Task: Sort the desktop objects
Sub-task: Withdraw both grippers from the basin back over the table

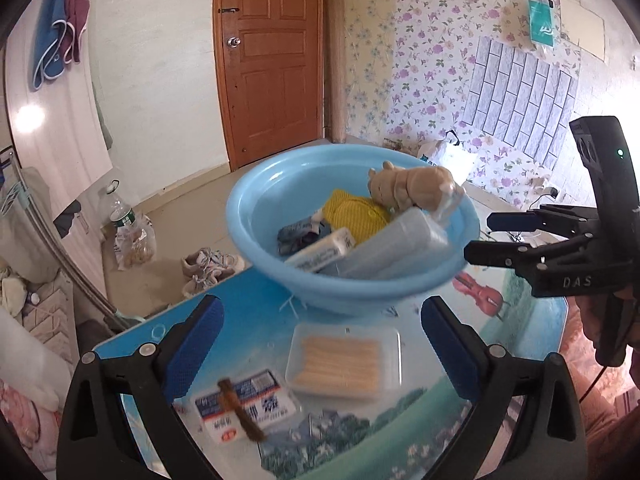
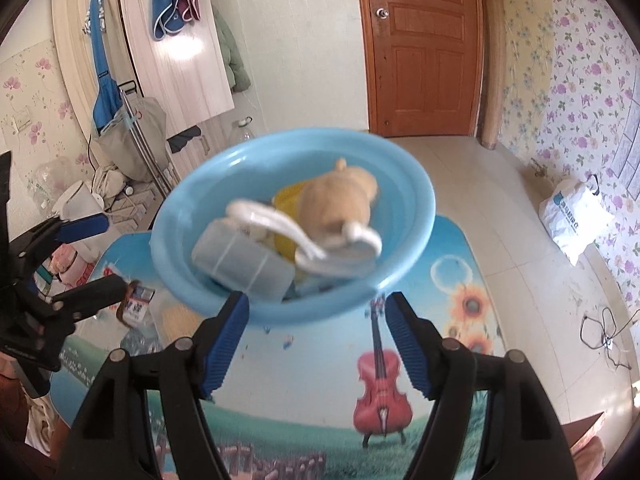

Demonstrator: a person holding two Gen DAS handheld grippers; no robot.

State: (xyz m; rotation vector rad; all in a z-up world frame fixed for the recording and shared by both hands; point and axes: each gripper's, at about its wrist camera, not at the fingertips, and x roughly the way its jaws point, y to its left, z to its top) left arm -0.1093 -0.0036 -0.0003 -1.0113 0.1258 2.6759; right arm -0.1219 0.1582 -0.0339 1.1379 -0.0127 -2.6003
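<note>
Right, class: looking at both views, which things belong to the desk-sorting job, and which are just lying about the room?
Part of the job:
- round light-blue plastic basin
- tan plush bear in yellow top
- clear plastic tray of pale yellow sticks
- white-and-blue printed packet

Just lying about:
- pair of pale sneakers
- clear plastic water bottle
- white plastic bag
</note>
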